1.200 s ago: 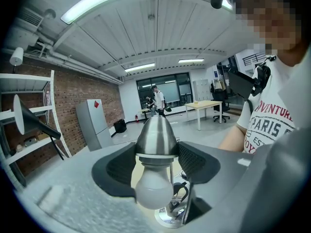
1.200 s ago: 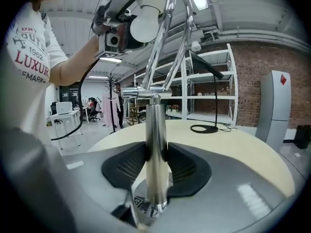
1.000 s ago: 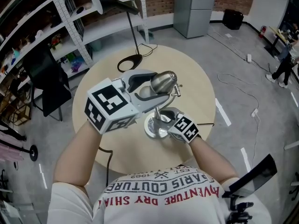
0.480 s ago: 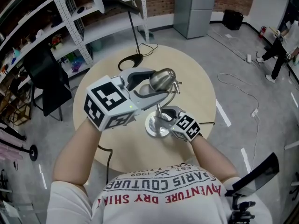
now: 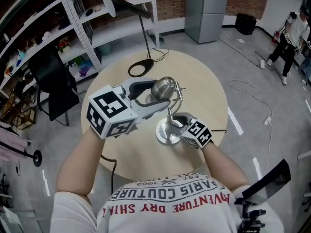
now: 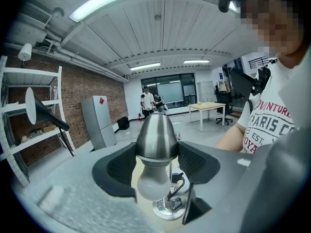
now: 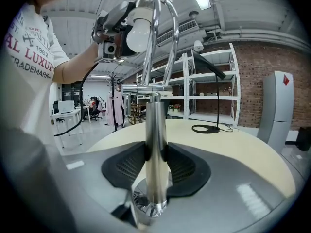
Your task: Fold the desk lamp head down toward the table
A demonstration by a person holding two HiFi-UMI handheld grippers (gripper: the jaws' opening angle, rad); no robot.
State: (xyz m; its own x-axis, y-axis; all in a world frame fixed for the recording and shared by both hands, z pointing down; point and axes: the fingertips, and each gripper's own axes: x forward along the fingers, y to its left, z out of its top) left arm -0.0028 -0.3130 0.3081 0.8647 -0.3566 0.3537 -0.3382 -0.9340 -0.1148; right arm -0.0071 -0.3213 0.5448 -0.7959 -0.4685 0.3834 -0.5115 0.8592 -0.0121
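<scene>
A chrome desk lamp stands near the middle of the round table [image 5: 209,96]. Its metal head [image 5: 163,88] [image 6: 156,137] with a white bulb [image 6: 152,189] sits between the pads of my left gripper [image 5: 160,95] [image 6: 156,154], which is shut on the shade. The upright chrome post [image 7: 155,154] rises from the round base [image 5: 166,132], and my right gripper [image 5: 179,124] [image 7: 155,161] is shut on that post just above the base. In the right gripper view the bulb [image 7: 140,25] and bent arm [image 7: 163,28] show high overhead.
A black floor-style lamp [image 5: 133,11] with an oval base [image 5: 141,67] stands at the table's far side, its cable trailing off. Metal shelving [image 5: 73,18] is behind it. People stand far off at the right [image 5: 286,38].
The lamp head, held in my left gripper, has moved a little leftward and away from me. My right gripper has kept its hold on the post without moving.
</scene>
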